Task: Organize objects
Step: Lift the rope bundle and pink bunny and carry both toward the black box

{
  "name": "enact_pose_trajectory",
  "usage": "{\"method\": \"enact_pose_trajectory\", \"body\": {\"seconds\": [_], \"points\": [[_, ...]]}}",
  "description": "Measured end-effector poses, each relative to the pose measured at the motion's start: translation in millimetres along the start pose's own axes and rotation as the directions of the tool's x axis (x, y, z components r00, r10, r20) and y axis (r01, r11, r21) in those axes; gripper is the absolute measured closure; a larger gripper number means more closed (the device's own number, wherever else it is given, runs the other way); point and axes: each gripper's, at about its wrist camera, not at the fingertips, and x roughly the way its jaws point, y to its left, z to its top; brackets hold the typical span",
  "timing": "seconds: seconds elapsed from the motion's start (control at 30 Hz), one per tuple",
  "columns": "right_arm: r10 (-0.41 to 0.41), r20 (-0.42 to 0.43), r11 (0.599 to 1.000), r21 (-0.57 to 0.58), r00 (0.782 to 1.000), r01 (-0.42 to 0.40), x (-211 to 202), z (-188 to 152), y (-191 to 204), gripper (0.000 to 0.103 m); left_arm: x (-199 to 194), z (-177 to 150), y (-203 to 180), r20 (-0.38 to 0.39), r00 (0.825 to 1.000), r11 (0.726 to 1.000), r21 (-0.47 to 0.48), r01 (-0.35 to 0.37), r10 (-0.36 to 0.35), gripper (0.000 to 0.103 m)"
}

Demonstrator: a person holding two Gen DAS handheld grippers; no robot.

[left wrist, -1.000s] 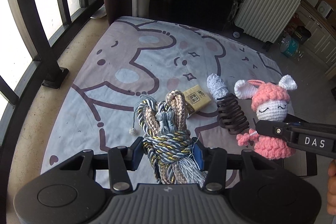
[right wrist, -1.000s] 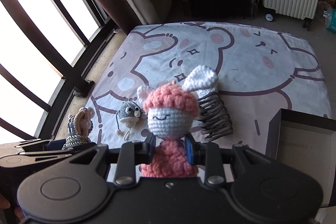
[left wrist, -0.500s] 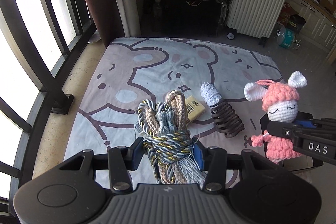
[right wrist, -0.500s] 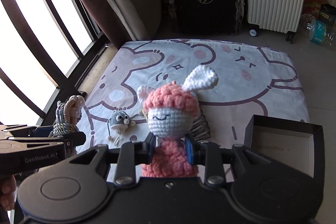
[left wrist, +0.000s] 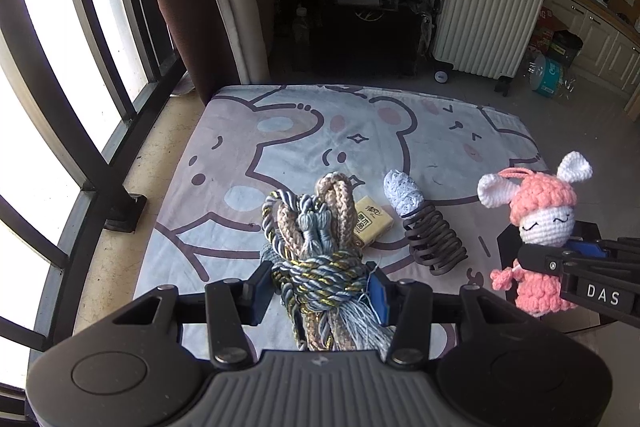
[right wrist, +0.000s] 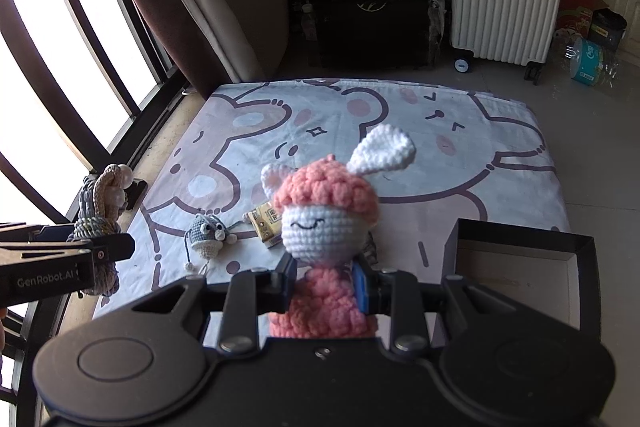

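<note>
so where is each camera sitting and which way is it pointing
Left wrist: sits on the left gripper, facing along its fingers across the bear-print mat; it grips a rope bundle.
Right wrist: sits on the right gripper, facing the same mat, gripping a crochet bunny doll.
Shared: each shows the other gripper, and the tissue pack.

I observe a knotted bundle of blue, gold and beige cord [left wrist: 320,267] held upright, off the mat. A pink crocheted bunny doll [right wrist: 326,223], white face and ears, is also held upright. On the mat lie a grey crocheted mouse [right wrist: 206,233], a yellow packet [left wrist: 370,223], a white knitted roll [left wrist: 402,193] touching a brown coiled clip [left wrist: 434,243], and at near right an open dark box [right wrist: 520,267].
</note>
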Motion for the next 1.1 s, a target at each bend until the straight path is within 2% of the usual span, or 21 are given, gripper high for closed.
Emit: {"method": "enact_pose_trajectory", "body": {"seconds": [0.23, 0.5, 0.77, 1.1], "points": [[-0.010, -0.005, 1.000, 0.003, 1.000, 0.010, 3.6, 0.2, -4.3, 0.073, 7.9, 2.3, -6.6, -0.005, 1.000, 1.000, 0.008, 0.021, -0.021, 0.054], [-0.021, -0.003, 0.999, 0.029, 1.000, 0.021, 4.4, 0.4, -27.7, 0.073, 19.1, 10.0, -27.1, -0.019, 0.999, 0.999, 0.020, 0.048, -0.047, 0.054], [-0.053, 0.002, 0.994, 0.098, 0.999, 0.053, -0.9, -7.7, -74.2, 0.073, 21.6, 16.4, -66.9, -0.014, 0.991, 0.990, 0.031, 0.137, -0.136, 0.054], [-0.140, -0.011, 0.972, 0.190, 0.990, 0.139, -3.8, -24.8, -143.1, 0.073, 43.4, 11.2, -131.1, -0.042, 0.969, 0.965, 0.087, 0.245, -0.243, 0.054]]}}
